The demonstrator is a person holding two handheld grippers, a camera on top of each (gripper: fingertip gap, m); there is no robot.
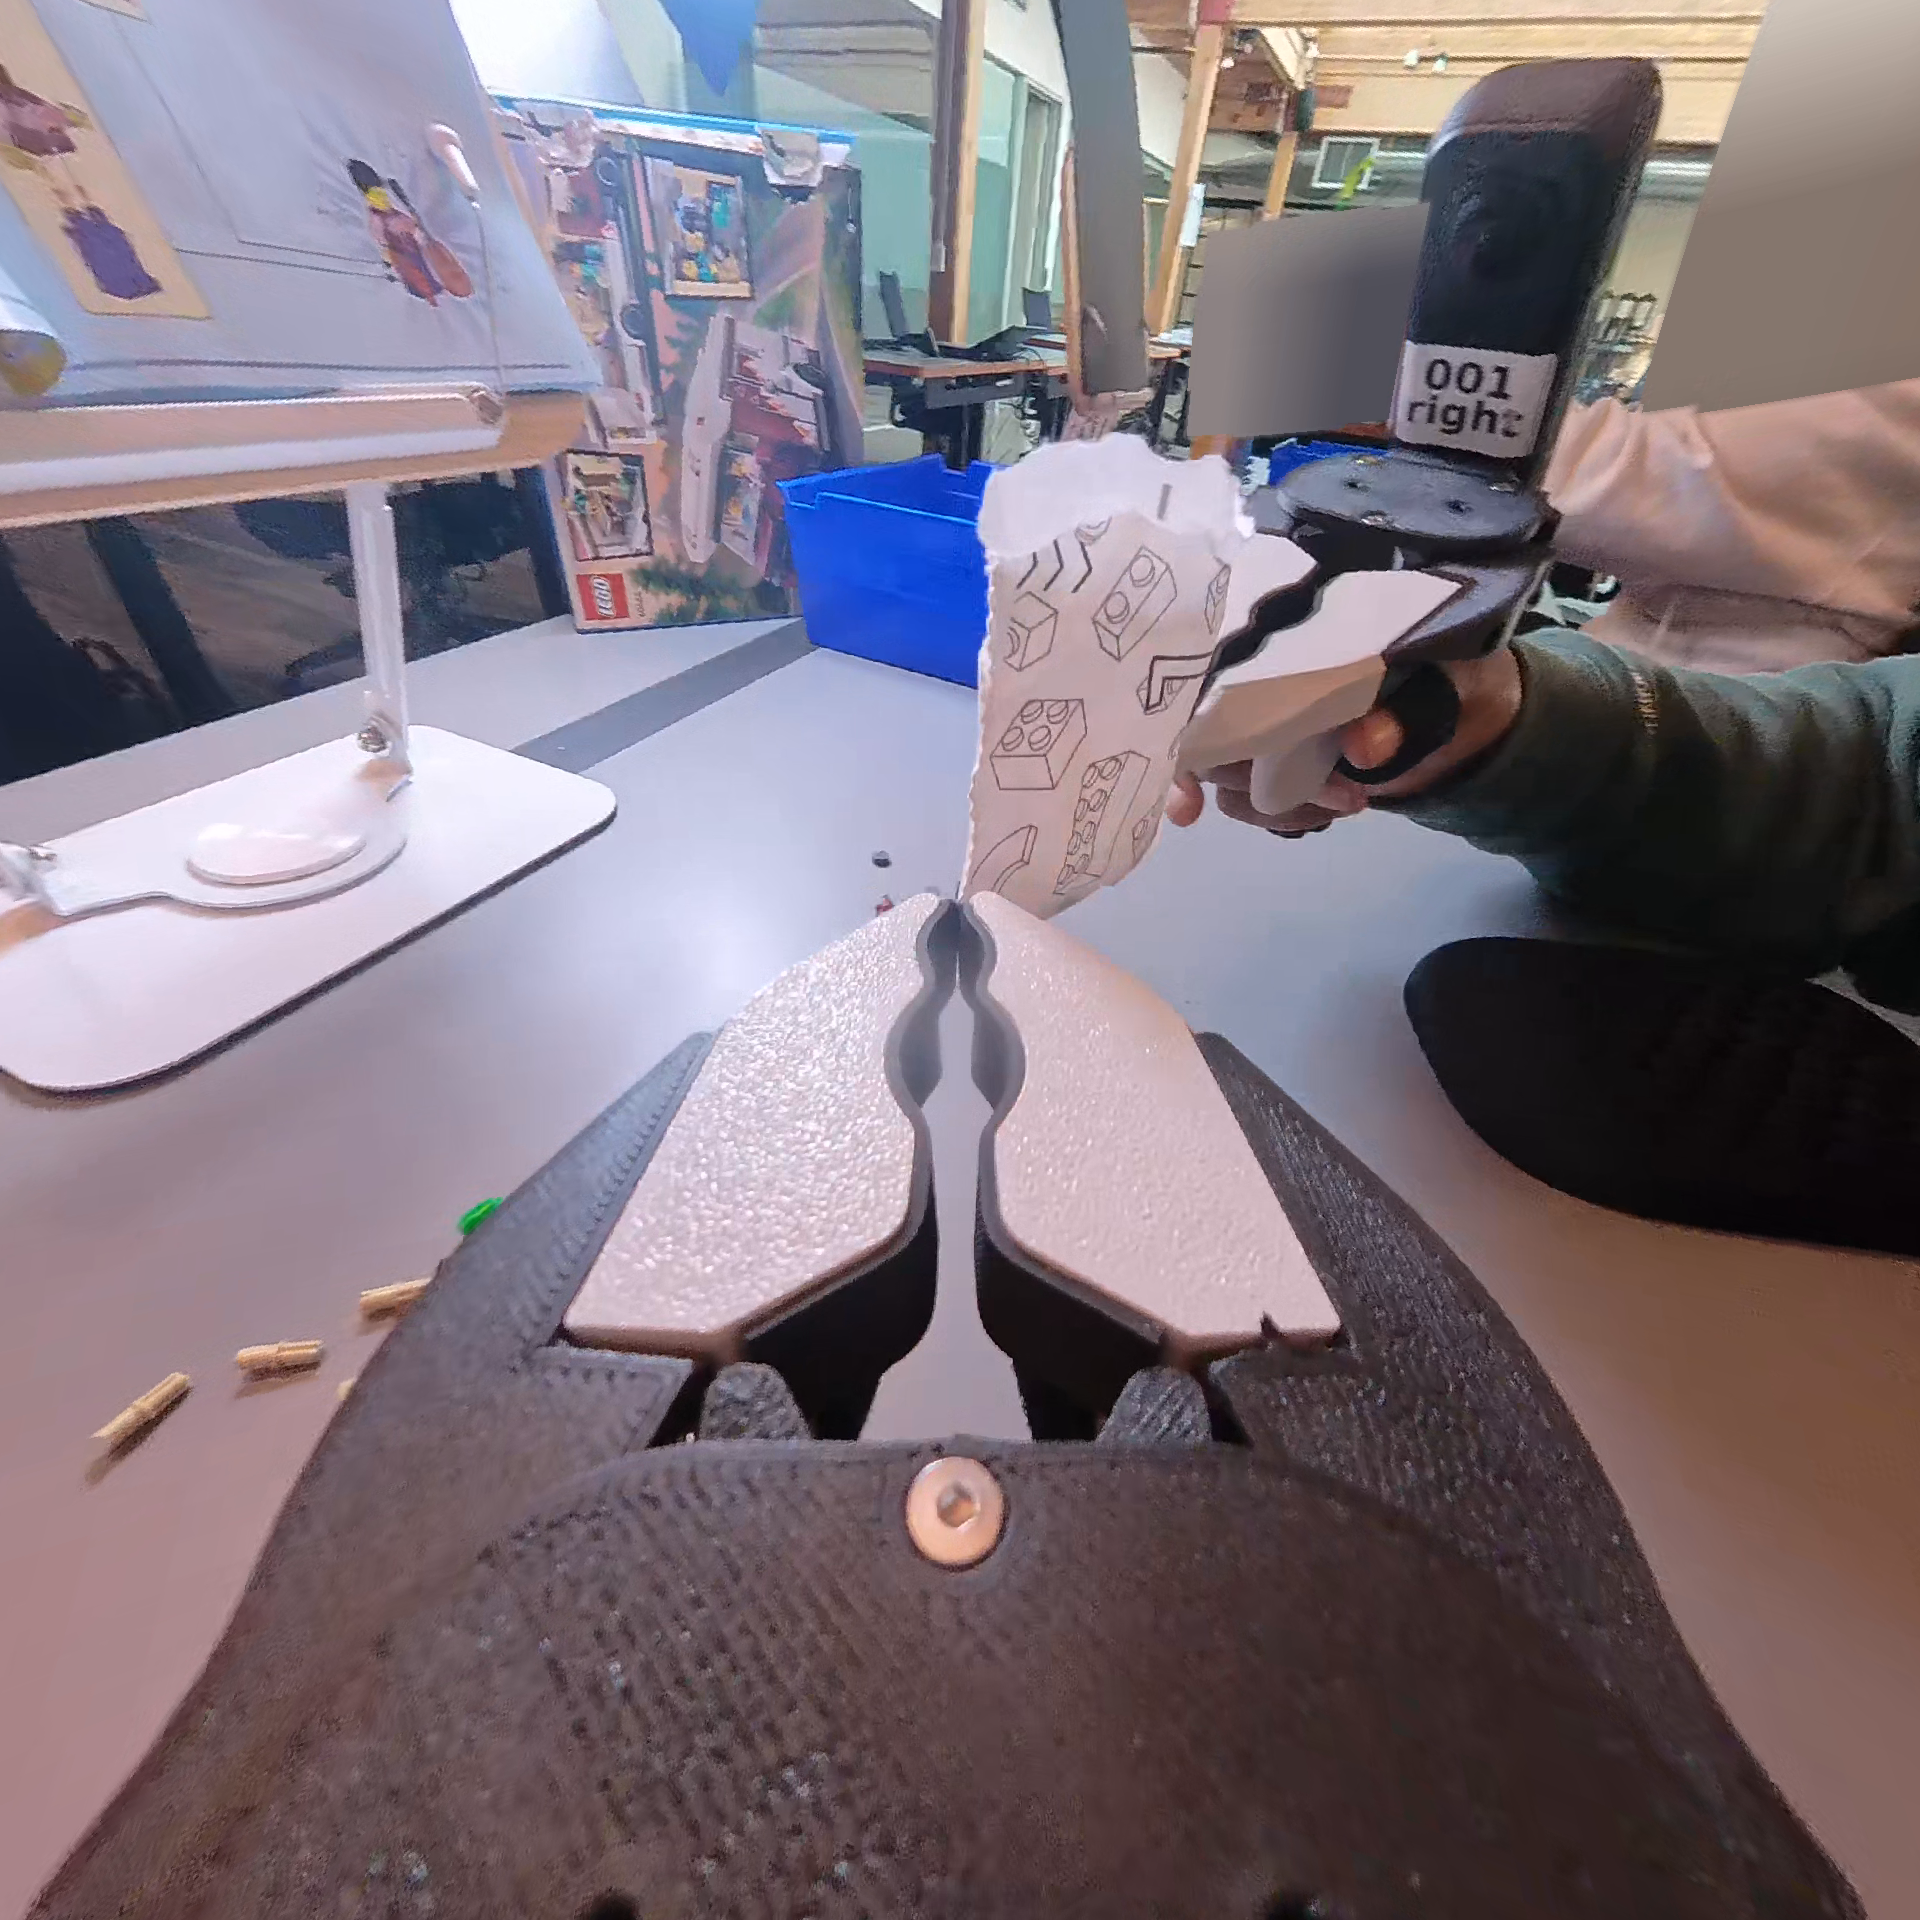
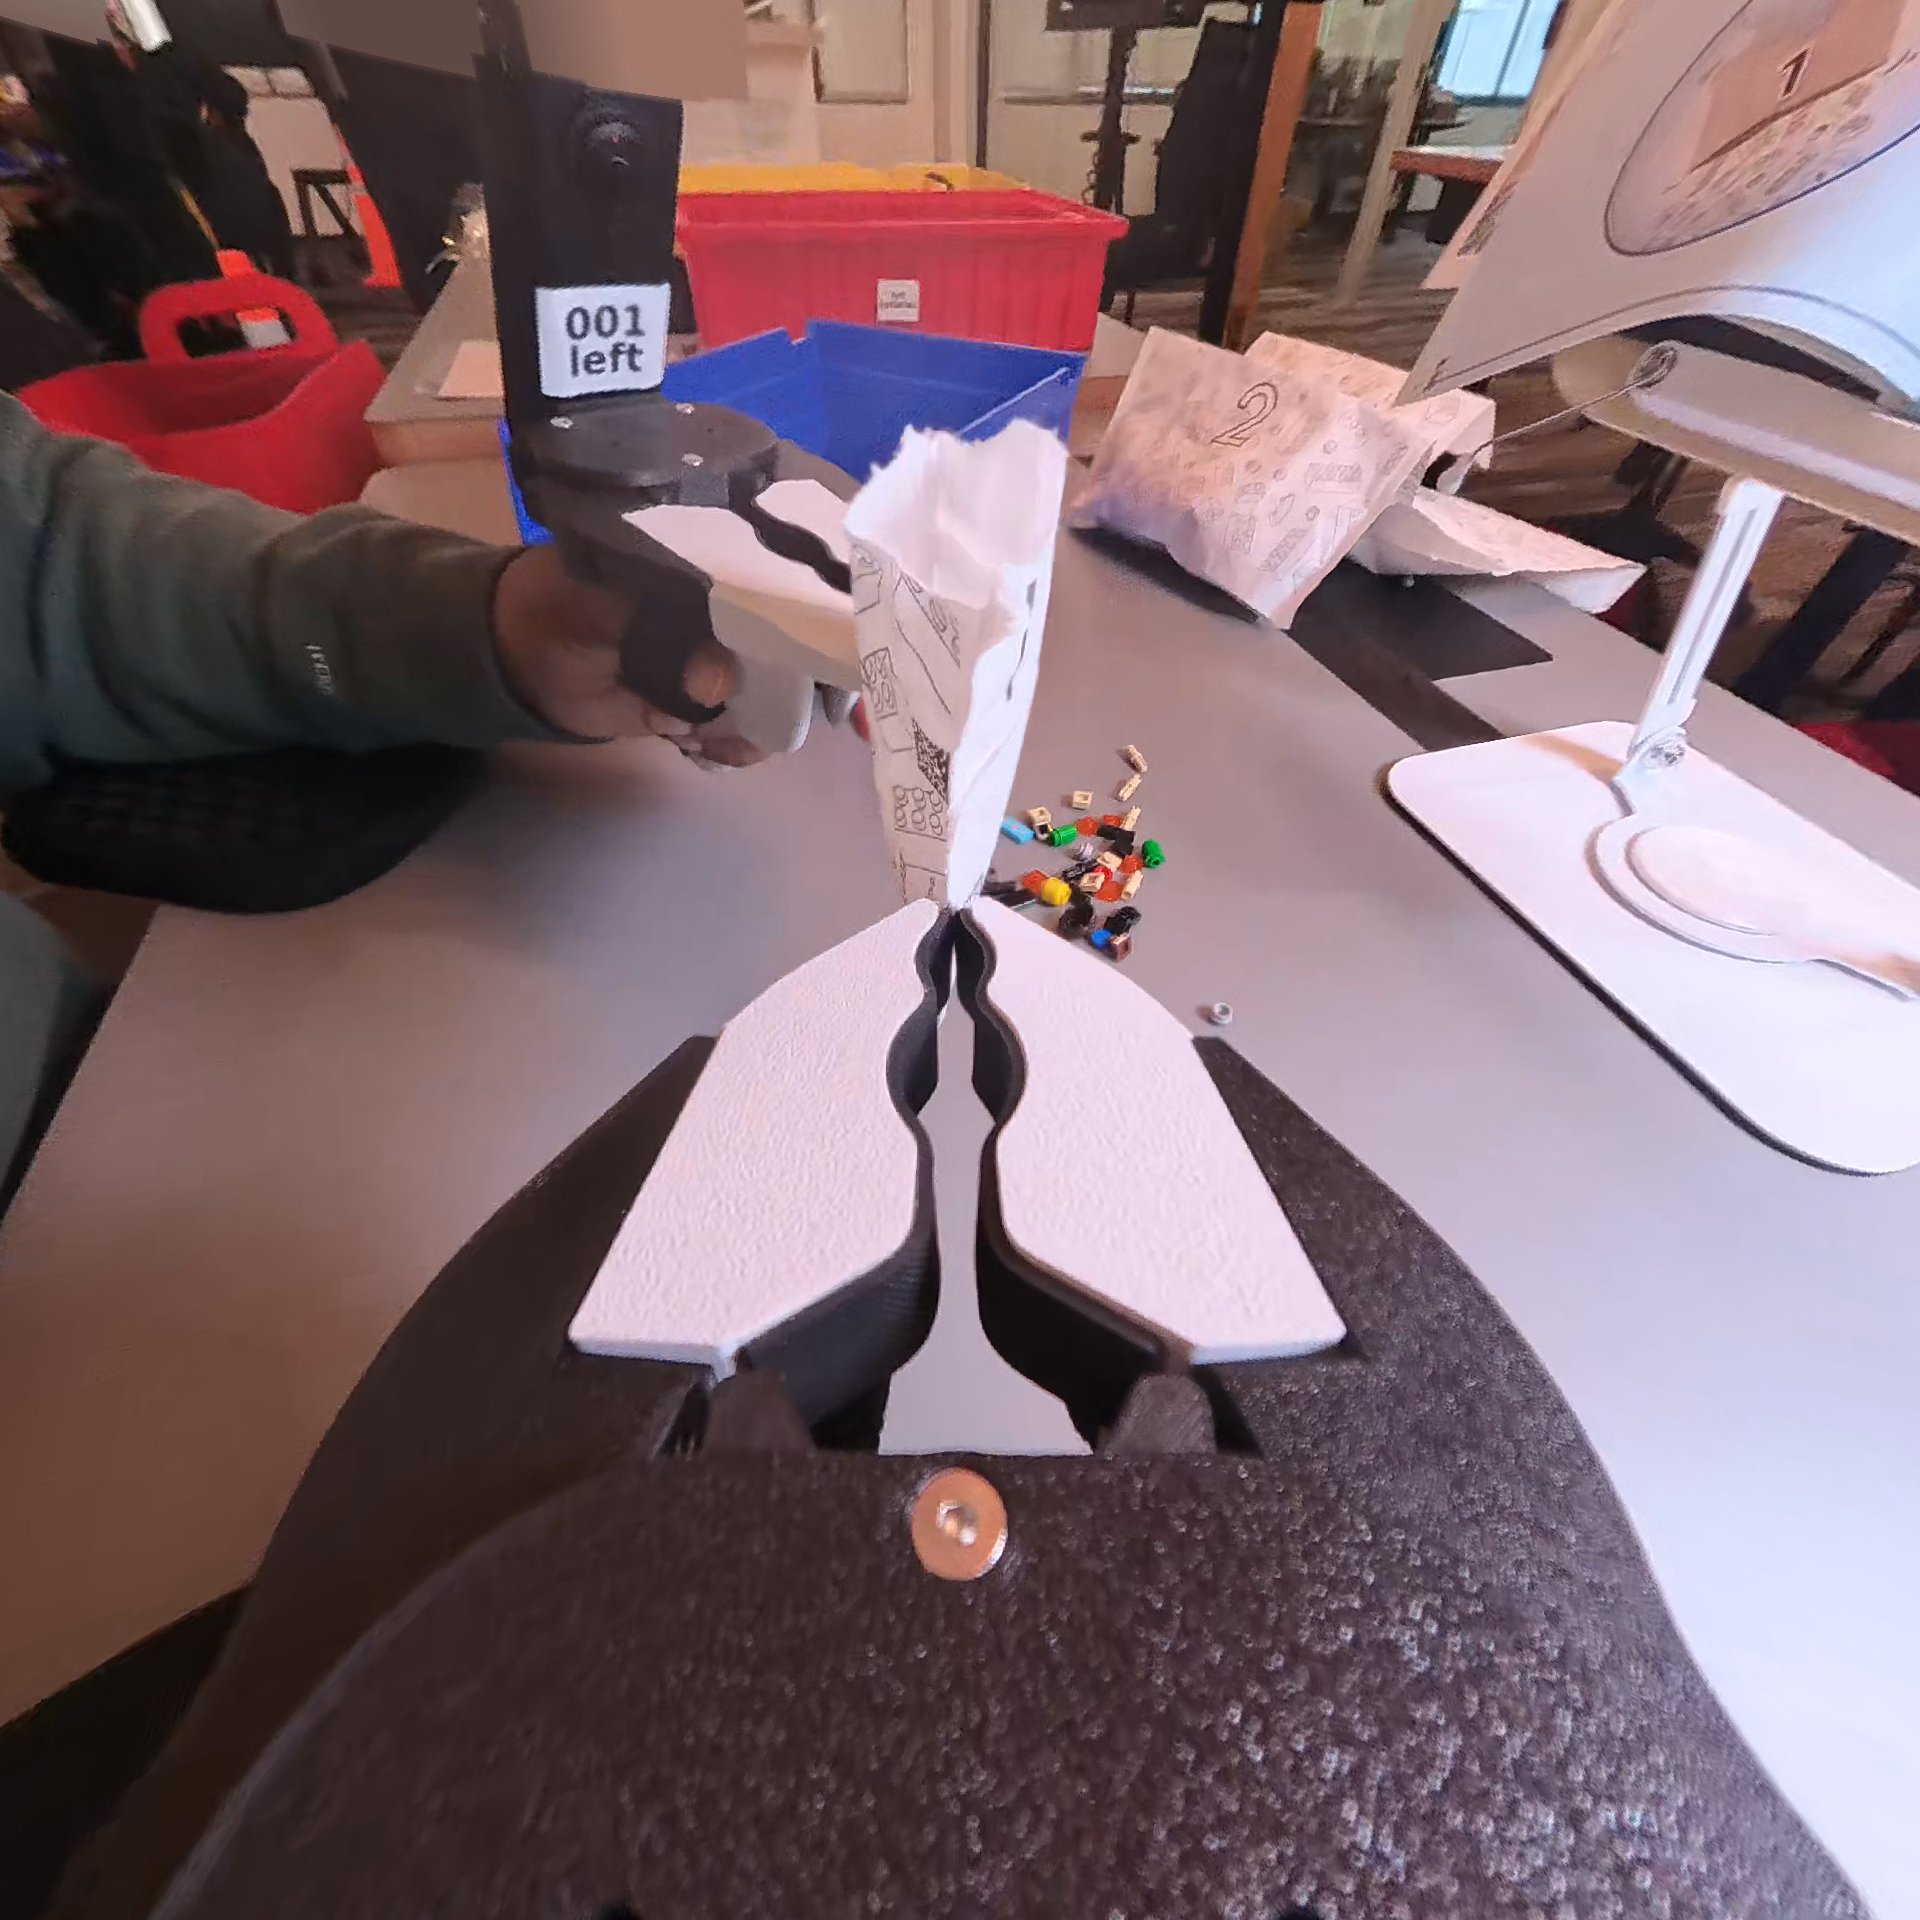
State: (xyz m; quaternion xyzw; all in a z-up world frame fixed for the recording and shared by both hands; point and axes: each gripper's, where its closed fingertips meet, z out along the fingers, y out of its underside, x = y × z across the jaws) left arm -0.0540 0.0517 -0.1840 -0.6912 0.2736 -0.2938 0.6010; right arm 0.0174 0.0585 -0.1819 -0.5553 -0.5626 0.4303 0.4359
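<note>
Left claw (image 1: 956,920): black textured body fills the bottom of its own view; the white fingers are pressed together, pinching a lower corner of the paper bag (image 1: 1081,707).
Right claw (image 2: 954,920): also closed, tips nipping another edge of the same bag, which rises from them as a narrow cone. The left view shows its fingers clamped on the bag's side.
Desk (image 1: 727,790): pale grey and smooth, crossed by a dark strip.
Room: open workshop with timber posts and more desks far back.
Book stand (image 1: 312,894): white base plate and stem, carrying an open instruction booklet (image 1: 260,156).
Bins: blue bin (image 1: 883,540) at the desk's far edge, red bin (image 2: 894,260) behind it.
Toy box (image 1: 707,364): standing upright beside the blue bin.
Paper bag: white, printed with brick outlines, torn open at the top – held off the desk between both claws.
Spare bags (image 2: 1268,468): lying near the stand.
Loose bricks (image 2: 1101,873): small coloured heap on the desk just beyond the bag.
Tan pieces (image 1: 278,1356): scattered apart from the heap – one green bit (image 1: 480,1214) near them.
</note>
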